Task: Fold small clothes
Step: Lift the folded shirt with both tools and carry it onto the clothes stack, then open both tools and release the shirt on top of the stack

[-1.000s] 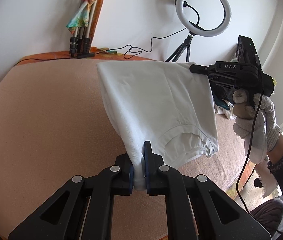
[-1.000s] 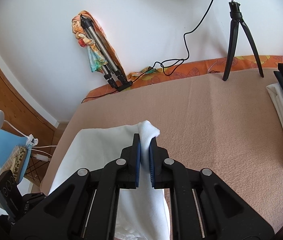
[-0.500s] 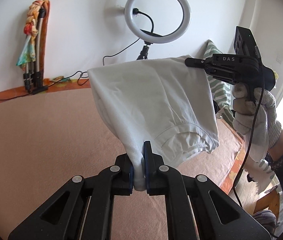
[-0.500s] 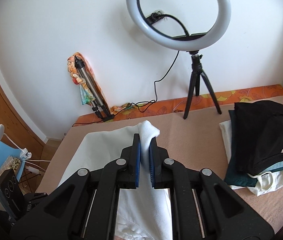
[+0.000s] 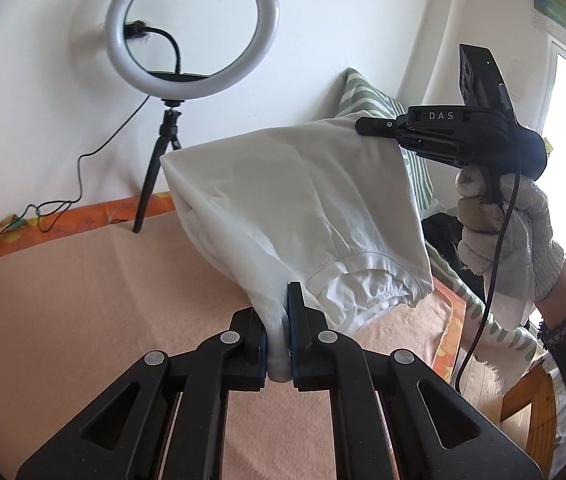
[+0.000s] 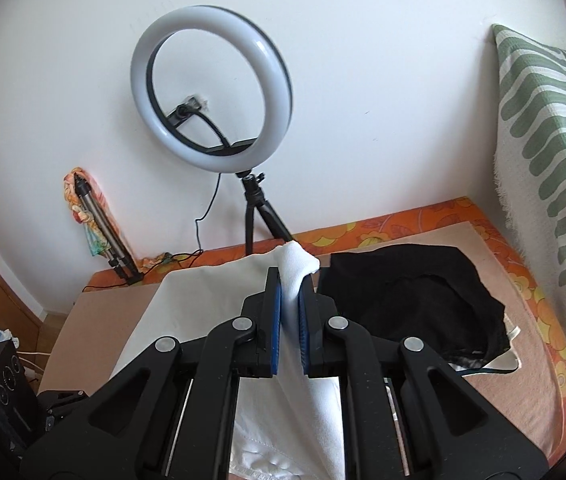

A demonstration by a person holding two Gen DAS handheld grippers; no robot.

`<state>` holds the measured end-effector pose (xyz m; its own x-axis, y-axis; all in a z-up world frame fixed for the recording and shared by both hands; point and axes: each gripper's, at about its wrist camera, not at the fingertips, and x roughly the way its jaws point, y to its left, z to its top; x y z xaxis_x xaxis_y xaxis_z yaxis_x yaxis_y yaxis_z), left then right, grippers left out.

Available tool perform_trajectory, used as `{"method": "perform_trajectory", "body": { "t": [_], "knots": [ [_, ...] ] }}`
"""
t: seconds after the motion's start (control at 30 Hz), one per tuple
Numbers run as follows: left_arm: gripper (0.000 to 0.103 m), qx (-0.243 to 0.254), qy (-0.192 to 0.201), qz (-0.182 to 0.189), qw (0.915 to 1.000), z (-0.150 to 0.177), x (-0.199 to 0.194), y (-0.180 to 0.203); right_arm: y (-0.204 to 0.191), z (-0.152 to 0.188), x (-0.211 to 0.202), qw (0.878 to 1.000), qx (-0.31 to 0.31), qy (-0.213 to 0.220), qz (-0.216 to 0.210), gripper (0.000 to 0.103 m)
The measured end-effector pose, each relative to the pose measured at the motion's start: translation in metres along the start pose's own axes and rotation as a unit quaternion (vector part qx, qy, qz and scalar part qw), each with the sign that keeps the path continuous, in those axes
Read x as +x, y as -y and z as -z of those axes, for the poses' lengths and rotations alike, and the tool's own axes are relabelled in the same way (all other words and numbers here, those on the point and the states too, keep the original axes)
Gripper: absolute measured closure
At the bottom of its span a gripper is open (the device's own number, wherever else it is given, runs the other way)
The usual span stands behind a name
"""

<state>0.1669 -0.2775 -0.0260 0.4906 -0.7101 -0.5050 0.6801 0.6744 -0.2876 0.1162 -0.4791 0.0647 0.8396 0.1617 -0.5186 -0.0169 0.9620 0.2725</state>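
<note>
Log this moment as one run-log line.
left hand-held gripper: shut on white garment | right hand-held gripper: shut on white garment | garment: held up above bed | black clothes: on bed

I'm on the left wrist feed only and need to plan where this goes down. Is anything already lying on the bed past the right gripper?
Observer: Yes, a pile of black clothes lies on the bed cover, just right of the right gripper.
Operator: Is that gripper's grip solid?
Observer: The white garment bunches up between its shut fingers, poking out past the tips.
Operator: Anything beside the bed on my side?
Observer: A folded tripod wrapped in colourful cloth leans on the wall.
</note>
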Motion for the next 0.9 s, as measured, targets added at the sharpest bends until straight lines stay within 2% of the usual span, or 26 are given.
{"method": "perform_trajectory", "body": {
  "t": [0.23,0.43,0.7,0.9],
  "knots": [
    [0.096,0.025,0.004,0.019,0.9995,-0.029,0.058,0.034,0.067,-0.033,0.004,0.999,0.017,0.02,0.04,0.095],
    [0.096,0.044,0.007,0.016,0.9989,-0.044,0.098,0.048,0.101,-0.056,0.03,0.998,0.012,0.022,0.061,0.095],
    [0.096,0.049,-0.01,0.003,0.9987,-0.052,0.147,0.045,0.13,-0.066,0.079,0.996,0.001,0.007,0.091,0.095],
    [0.095,0.051,-0.025,-0.009,0.9984,-0.051,0.165,0.043,0.143,-0.064,0.114,0.992,-0.014,-0.015,0.122,0.095]
  ]
}}
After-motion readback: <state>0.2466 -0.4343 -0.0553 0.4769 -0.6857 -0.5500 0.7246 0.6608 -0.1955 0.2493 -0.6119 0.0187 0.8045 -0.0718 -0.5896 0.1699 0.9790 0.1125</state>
